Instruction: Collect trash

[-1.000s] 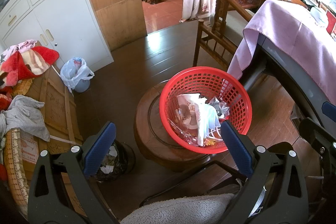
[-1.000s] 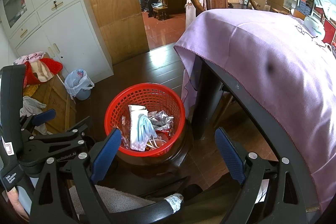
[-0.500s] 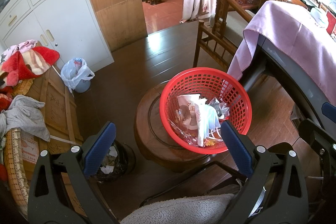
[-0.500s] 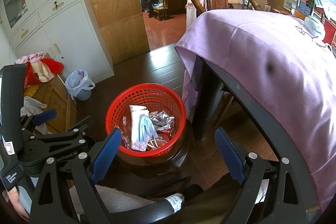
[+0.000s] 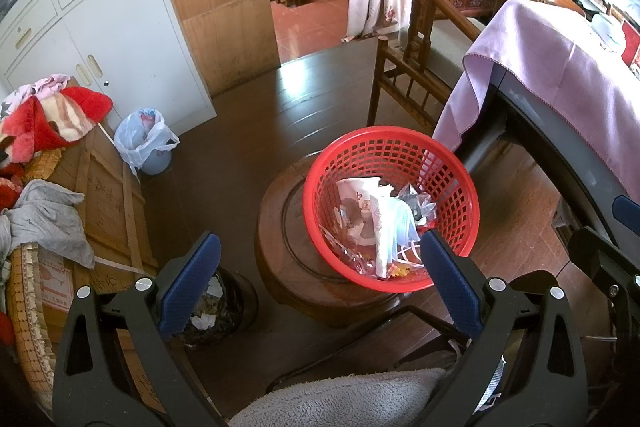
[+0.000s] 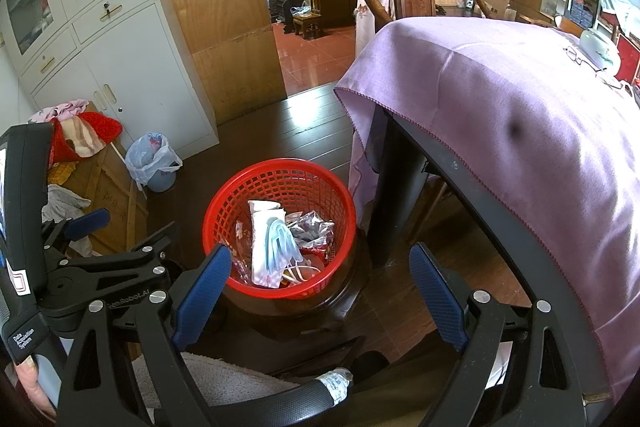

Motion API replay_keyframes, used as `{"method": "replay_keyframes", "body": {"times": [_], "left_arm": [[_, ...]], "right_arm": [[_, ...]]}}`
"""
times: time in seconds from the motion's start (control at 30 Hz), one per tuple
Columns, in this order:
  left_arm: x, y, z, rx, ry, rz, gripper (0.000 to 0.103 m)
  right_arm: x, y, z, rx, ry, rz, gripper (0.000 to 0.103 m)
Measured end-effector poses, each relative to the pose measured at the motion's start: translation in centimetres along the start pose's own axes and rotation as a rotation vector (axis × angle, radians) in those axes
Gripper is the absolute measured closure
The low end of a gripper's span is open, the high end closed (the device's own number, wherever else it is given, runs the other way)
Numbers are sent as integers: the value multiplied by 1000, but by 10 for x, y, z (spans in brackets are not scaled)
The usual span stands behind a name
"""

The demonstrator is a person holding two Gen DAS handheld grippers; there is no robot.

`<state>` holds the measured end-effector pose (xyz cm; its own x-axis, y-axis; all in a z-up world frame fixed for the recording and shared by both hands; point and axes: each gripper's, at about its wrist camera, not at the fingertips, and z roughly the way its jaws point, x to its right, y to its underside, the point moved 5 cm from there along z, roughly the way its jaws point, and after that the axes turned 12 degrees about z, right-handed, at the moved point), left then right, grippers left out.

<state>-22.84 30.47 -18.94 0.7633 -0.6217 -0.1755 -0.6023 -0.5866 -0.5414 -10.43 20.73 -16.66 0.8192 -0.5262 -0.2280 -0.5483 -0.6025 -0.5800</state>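
Note:
A red mesh basket [image 5: 400,151] stands on a round dark wooden stool [image 5: 288,251]; it also shows in the right wrist view [image 6: 280,171]. Inside lie trash items: a white paper cup [image 5: 358,199], a blue face mask [image 6: 280,243] and silver wrappers [image 6: 310,227]. My left gripper [image 5: 320,259] is open and empty, held above and in front of the basket. My right gripper [image 6: 320,271] is open and empty, above the basket's near side. The left gripper's body [image 6: 100,259] shows at the left of the right wrist view.
A table with a purple cloth [image 6: 500,99] stands to the right. A wooden chair [image 5: 420,39] is behind the basket. A small bin with a plastic bag [image 5: 146,143] stands by the white cabinet [image 5: 120,27]. A dark bin [image 5: 216,307] and boxes with clothes [image 5: 60,211] are at left.

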Motion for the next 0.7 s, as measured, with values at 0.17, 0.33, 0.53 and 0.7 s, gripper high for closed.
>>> {"method": "replay_keyframes", "body": {"times": [0.17,0.33,0.53,0.7], "left_arm": [[0,0,0,0,1,1,7],[0,0,0,-1,0,0,7],[-2,2,1,-6,-7,-17,7],[-3,4,1,-5,-1,-31,7]], "right_arm": [[0,0,0,0,0,1,14],[0,0,0,0,0,1,14],[0,0,0,1,-1,1,14],[-1,0,0,1,-1,3,14]]}}
